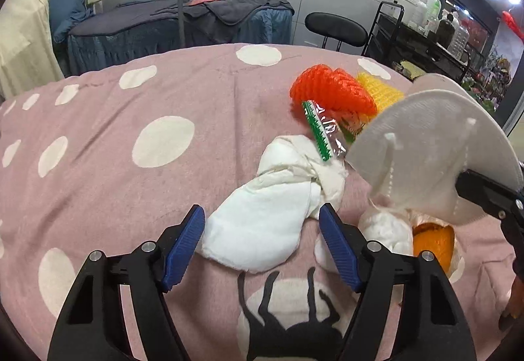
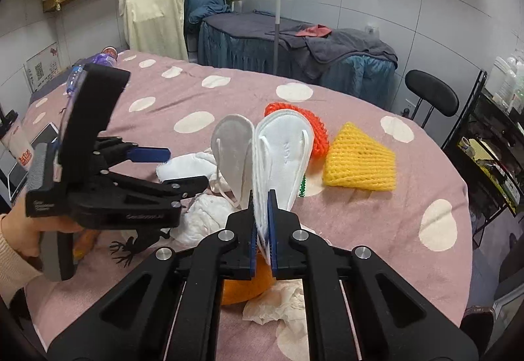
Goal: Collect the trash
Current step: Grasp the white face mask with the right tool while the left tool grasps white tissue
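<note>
My right gripper [image 2: 262, 207] is shut on a folded white face mask [image 2: 281, 158], which stands upright above the pink dotted blanket [image 2: 376, 223]. In the left wrist view the mask [image 1: 425, 148] fills the right side, with the right gripper [image 1: 463, 179] clamped on its edge. My left gripper [image 1: 262, 246] is open, its blue pads on either side of a crumpled white tissue [image 1: 262, 223] lying on the blanket. More trash lies around: an orange foam net [image 1: 330, 92], a yellow foam net [image 2: 357, 164], a green and silver wrapper [image 1: 319, 131] and orange peel [image 1: 432, 243].
More crumpled tissues [image 2: 209, 217] lie under the mask, and another [image 2: 281, 305] lies near my right gripper. A person's hand [image 2: 19, 239] holds the left gripper. Beyond the blanket stand a covered bed [image 1: 196, 20], a black stool [image 1: 337, 27] and a cart of bottles [image 1: 425, 33].
</note>
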Demonstrator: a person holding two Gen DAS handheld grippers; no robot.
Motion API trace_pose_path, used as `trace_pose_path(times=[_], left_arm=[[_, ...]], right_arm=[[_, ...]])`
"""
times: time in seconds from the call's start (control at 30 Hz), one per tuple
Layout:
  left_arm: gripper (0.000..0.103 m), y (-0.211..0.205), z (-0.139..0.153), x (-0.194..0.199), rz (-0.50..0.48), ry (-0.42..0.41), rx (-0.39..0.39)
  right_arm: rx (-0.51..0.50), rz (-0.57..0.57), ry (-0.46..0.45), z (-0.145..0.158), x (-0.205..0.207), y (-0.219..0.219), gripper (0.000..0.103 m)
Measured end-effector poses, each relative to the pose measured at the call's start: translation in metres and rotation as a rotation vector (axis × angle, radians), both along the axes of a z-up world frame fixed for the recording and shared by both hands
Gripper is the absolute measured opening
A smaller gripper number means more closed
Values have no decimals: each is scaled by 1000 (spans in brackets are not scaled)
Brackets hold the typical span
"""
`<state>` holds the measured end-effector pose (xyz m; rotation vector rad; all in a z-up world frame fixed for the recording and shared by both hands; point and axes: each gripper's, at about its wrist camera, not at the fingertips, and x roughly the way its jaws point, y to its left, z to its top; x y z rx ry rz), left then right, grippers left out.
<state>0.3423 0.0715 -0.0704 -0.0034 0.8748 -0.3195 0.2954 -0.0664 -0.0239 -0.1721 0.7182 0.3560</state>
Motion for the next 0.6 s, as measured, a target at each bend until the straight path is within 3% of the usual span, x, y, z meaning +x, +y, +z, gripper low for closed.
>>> trace_pose_path(times=[0.1,0.2,0.3,0.37,0.6], left_arm=[[63,-4,2,10,-16,24,-83],[53,-16,1,14,-36,31,-79],[32,-27,0,14,-42,22,-42],[14,-27,2,10,-25,5,-40],[11,-12,29,-25,34,-124,-12]], right_arm=[[42,-32,-14,10,-10,-14,6],[73,-48,-23,18,-18,-26,6],[91,-74,-28,23,-25,-37,6],[100,-92,-33,25,-31,-45,5],[112,-115,-79,31,-62,-69,5]])
